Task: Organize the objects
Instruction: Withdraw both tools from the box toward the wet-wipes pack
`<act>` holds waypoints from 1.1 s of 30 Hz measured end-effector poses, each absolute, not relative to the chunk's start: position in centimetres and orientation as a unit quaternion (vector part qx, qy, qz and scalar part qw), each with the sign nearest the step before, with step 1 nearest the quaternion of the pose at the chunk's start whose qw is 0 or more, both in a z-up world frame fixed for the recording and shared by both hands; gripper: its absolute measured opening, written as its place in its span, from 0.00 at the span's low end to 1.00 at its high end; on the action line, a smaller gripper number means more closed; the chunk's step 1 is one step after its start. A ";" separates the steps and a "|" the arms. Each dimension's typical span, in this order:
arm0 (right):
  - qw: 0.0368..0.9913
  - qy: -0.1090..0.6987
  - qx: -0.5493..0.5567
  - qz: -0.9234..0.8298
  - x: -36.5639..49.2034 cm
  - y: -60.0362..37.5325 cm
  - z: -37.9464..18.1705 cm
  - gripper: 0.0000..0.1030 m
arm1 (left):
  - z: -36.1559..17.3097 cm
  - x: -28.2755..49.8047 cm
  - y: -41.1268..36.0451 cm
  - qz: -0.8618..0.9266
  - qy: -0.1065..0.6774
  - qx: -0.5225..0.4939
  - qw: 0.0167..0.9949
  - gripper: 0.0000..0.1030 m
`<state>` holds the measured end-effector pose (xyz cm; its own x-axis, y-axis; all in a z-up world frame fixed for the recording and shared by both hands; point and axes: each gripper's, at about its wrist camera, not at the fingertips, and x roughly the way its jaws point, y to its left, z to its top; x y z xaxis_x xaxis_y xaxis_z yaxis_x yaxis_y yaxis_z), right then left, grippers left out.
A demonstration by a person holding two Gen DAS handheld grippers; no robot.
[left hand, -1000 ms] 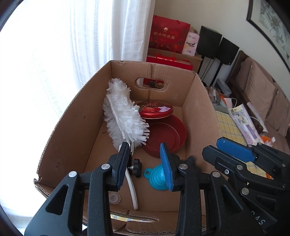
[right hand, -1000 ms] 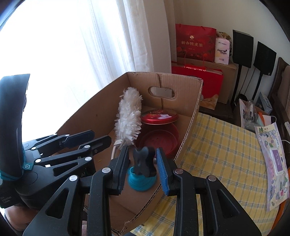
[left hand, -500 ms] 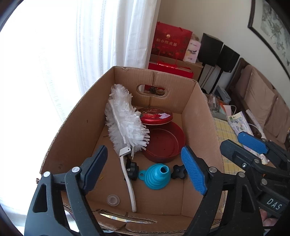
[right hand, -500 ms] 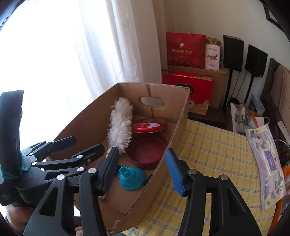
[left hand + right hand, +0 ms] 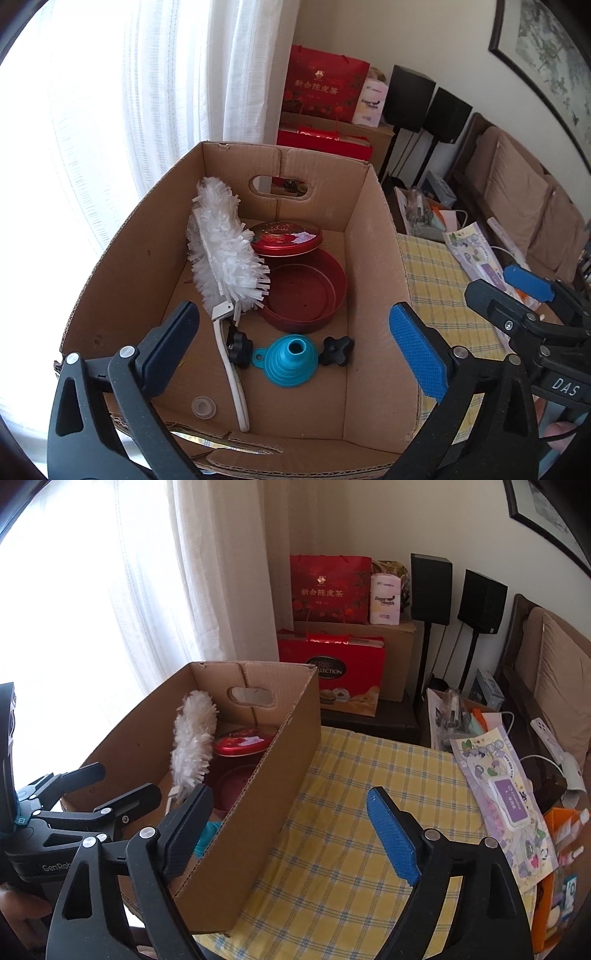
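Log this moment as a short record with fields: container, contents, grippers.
container: open brown cardboard box on a yellow checked cloth
contents: white fluffy duster, round red tin base, red tin lid leaning on it, teal collapsible funnel, two black star knobs
left gripper: empty, jaws opening
right gripper: empty, jaws opening
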<state>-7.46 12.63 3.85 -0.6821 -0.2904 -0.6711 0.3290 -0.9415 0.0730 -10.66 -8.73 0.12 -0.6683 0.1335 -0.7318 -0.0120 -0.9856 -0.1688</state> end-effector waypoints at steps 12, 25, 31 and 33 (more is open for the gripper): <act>0.128 0.027 0.348 -0.928 -6.8 16.4 4.8 1.00 | 0.8 -10.8 -5.0 0.912 -0.066 -0.398 0.072 1.00; 0.083 0.011 0.355 -0.931 -7.7 23.0 4.3 1.00 | 1.0 -12.4 2.3 0.917 -0.031 -0.386 0.099 1.00; 0.059 0.001 0.359 -0.931 -8.7 26.4 3.8 1.00 | 0.1 -13.6 5.8 0.910 -0.013 -0.398 0.112 1.00; 0.053 -0.003 0.360 -0.931 -8.9 27.4 3.7 1.00 | -0.1 -13.7 7.1 0.912 0.005 -0.396 0.110 1.00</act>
<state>-8.93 27.45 3.65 -0.7348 -0.1018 -0.6706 0.0969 -0.9943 0.0448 -13.74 7.13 -0.11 -0.6627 0.1956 -0.7229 -0.2043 -0.9759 -0.0768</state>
